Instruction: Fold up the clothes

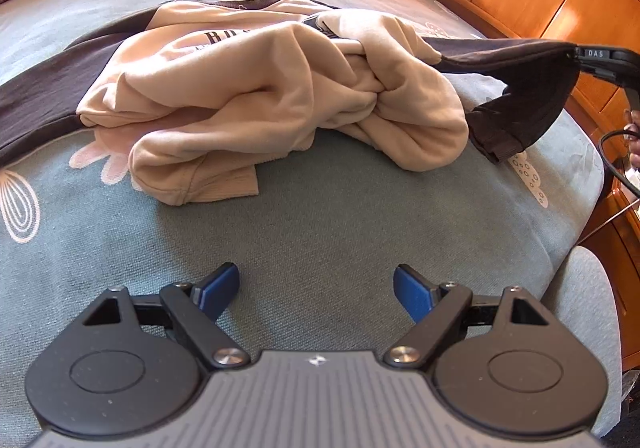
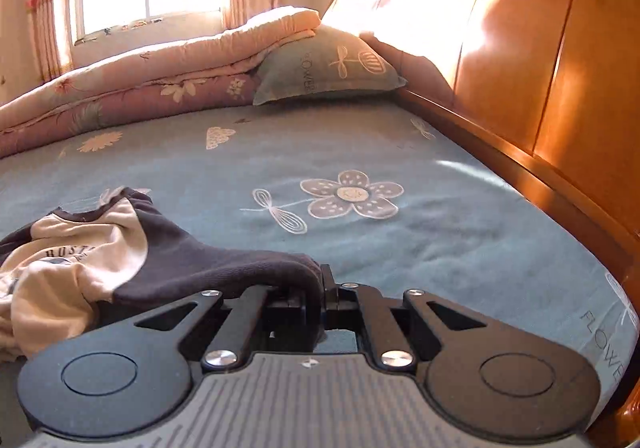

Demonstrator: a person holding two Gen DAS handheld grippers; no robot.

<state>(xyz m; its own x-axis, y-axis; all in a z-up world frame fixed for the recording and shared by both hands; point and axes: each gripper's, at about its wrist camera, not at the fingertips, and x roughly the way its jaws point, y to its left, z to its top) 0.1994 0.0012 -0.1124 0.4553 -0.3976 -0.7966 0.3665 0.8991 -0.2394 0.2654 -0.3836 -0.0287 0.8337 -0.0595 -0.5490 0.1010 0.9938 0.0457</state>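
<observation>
Blue floral bedsheet (image 1: 320,208) carries a crumpled sweatshirt (image 1: 260,88); right tool (image 2: 320,288) pinches its dark sleeve (image 2: 224,268), left tool (image 1: 316,288) gapes empty.

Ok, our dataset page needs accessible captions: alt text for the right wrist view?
The right gripper is shut on the dark sleeve of a cream sweatshirt crumpled on a blue flowered bedsheet; beyond lie a pillow, folded quilt and wooden headboard.

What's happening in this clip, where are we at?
A person with handheld tongs is starting to fold a cream and dark brown sweatshirt that lies bunched up on a blue floral bedsheet. The right tongs are shut on the end of its dark sleeve, holding it off the bed and stretched out to the side. The left tongs are open and empty, short of the crumpled hem.
</observation>
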